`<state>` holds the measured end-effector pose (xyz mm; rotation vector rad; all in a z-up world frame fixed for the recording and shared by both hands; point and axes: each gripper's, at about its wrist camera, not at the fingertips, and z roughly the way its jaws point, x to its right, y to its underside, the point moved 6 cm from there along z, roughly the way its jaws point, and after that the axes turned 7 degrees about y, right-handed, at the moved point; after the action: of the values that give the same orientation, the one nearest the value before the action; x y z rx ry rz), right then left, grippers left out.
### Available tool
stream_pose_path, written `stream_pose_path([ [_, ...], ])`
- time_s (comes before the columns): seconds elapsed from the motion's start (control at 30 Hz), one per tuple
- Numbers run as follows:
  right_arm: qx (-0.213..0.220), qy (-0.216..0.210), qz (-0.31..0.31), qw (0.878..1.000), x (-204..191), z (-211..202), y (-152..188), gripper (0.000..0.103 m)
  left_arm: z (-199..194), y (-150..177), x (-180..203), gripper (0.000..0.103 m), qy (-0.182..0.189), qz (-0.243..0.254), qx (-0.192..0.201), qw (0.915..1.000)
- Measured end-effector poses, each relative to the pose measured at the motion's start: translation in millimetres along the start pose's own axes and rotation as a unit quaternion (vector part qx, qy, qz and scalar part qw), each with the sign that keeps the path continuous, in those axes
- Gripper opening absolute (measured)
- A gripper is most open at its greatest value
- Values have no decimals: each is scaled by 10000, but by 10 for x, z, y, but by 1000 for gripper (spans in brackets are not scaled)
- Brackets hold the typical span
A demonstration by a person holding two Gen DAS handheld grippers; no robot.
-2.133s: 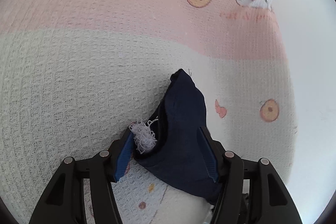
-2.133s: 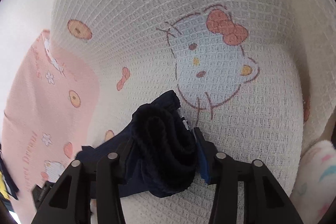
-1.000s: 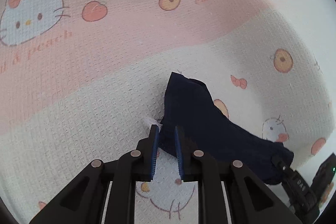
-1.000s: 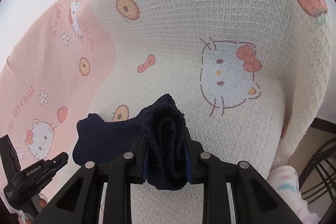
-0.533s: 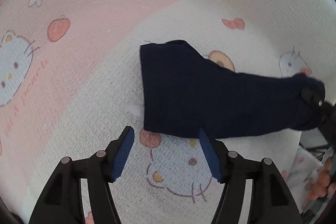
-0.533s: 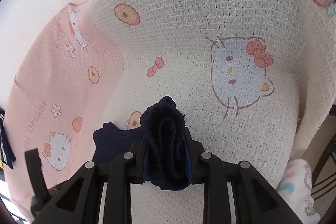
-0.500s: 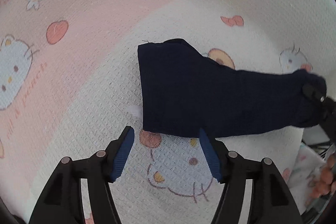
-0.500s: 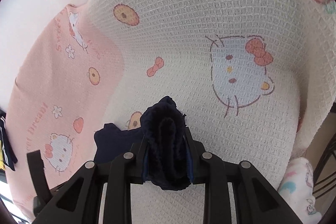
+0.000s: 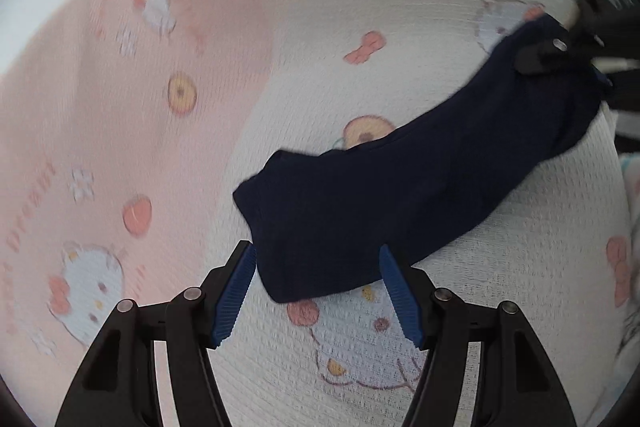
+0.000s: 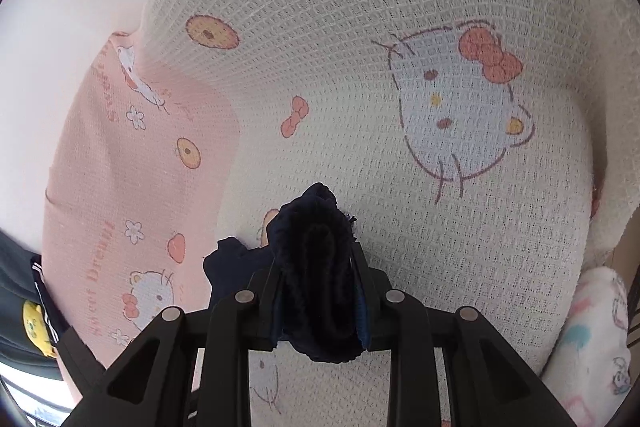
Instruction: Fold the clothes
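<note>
A navy blue garment (image 9: 400, 195) lies stretched across a cream and pink cartoon-cat blanket (image 9: 280, 47). My left gripper (image 9: 316, 279) is open, its blue pads either side of the garment's near end, just above it. My right gripper (image 10: 318, 279) is shut on the bunched far end of the navy garment (image 10: 312, 251); it shows at the upper right of the left wrist view (image 9: 560, 51). The garment runs from there down to the left gripper.
The blanket (image 10: 400, 27) covers the whole work surface, pink on the left, cream on the right. A fluffy white and pastel cloth (image 10: 592, 339) lies at the right edge. Dark clothing with a yellow figure (image 10: 28, 323) is at the far left.
My left gripper opened and let go of the garment's end about half a second ago, and has since swung so the garment lies diagonally. The right gripper keeps its hold, barely moved.
</note>
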<state>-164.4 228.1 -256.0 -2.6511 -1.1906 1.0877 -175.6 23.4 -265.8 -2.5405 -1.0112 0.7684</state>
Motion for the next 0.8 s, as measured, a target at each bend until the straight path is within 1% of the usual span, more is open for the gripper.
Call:
stream_pose_path([
  [0.07, -42, 28, -68, 10000, -6, -4, -3, 27, -33, -67, 169, 62, -75, 443, 152, 9989],
  [0.13, -53, 28, -136, 9999, -20, -9, -2, 27, -70, -135, 338, 62, -161, 850, 343, 9957],
  [0.23, -127, -195, 36, 9997, -4, 6, -4, 27, -114, -235, 553, 62, -248, 1216, 642, 9902],
  [0.33, -237, -465, 335, 9981, 57, 21, -10, 27, -88, -334, 704, 62, -151, 1269, 709, 9893],
  [0.47, -337, -637, 452, 9964, 98, 38, -13, 28, -27, -449, 868, 62, 116, 1249, 754, 9892],
  [0.5, -361, -670, 465, 9960, 104, 43, -13, 28, -29, -468, 914, 62, 283, 1270, 815, 9881],
  [0.57, -386, -703, 527, 9954, 121, 49, -16, 28, -70, -510, 973, 62, 688, 1168, 1069, 9850],
  [0.6, -405, -722, 579, 9949, 136, 56, -23, 28, -79, -534, 985, 62, 778, 1100, 1141, 9843],
  [0.67, -450, -765, 687, 9937, 164, 71, -35, 28, -81, -577, 1008, 62, 745, 1094, 1229, 9836],
  [0.8, -543, -892, 855, 9908, 188, 95, -63, 28, -82, -676, 1098, 62, 446, 1318, 1421, 9800],
])
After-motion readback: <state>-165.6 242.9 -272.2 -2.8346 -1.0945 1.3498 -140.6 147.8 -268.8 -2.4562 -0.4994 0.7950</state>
